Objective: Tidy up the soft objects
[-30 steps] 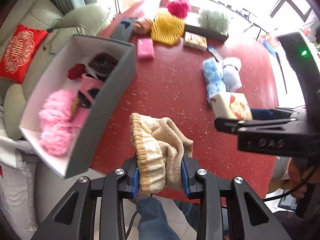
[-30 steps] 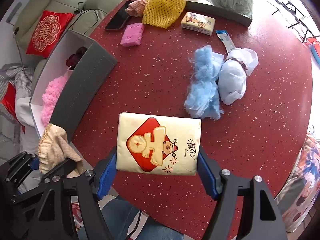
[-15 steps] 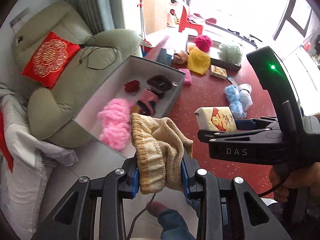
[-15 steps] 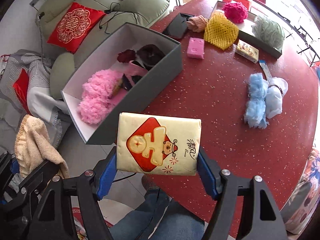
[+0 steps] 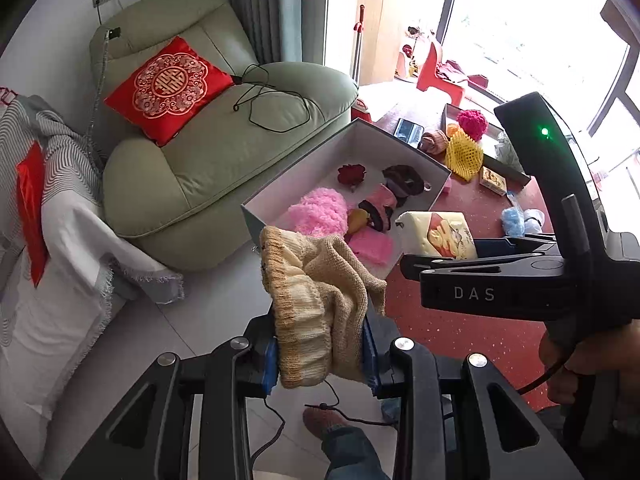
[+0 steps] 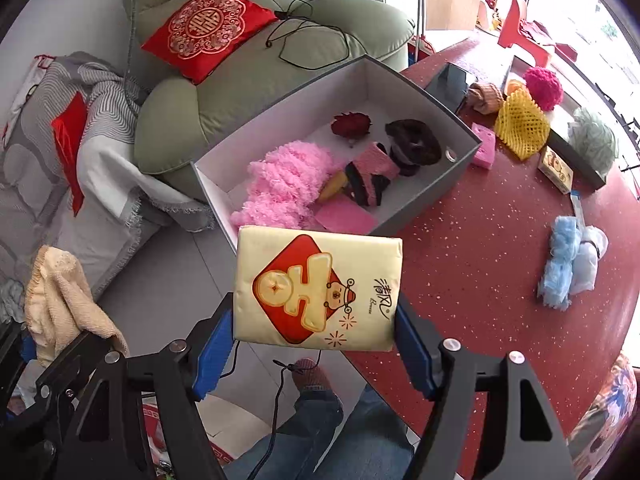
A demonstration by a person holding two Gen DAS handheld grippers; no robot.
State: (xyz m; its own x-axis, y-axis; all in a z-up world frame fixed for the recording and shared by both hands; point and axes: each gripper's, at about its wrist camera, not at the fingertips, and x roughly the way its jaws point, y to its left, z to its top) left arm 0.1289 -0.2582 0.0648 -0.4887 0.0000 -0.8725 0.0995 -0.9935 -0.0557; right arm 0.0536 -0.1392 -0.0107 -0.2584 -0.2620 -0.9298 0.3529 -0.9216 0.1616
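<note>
My left gripper (image 5: pixel 320 354) is shut on a beige knitted hat (image 5: pixel 316 300), held in the air over the floor, off the table's near edge. The hat also shows in the right wrist view (image 6: pixel 60 300). My right gripper (image 6: pixel 316 340) is shut on a yellow tissue pack (image 6: pixel 316 288) with a red diamond print, also seen in the left wrist view (image 5: pixel 440 234). Both are held short of the grey box (image 6: pixel 436 188), which overhangs the red table (image 6: pixel 480 280) and holds a pink fluffy ball (image 6: pixel 284 184), a dark scrunchie (image 6: pixel 414 142) and other soft items.
On the table lie a blue and white fluffy bundle (image 6: pixel 570 264), a pink sponge (image 6: pixel 484 150), a yellow mesh pad (image 6: pixel 520 122), a magenta pompom (image 6: pixel 542 88), a green loofah (image 6: pixel 594 138) and a phone (image 6: pixel 450 82). A green armchair (image 5: pixel 224 152) with a red cushion (image 5: pixel 168 88) stands behind.
Both grippers have pulled back and risen away from the table with their loads. The box and armchair now show farther off and the floor has come into view.
</note>
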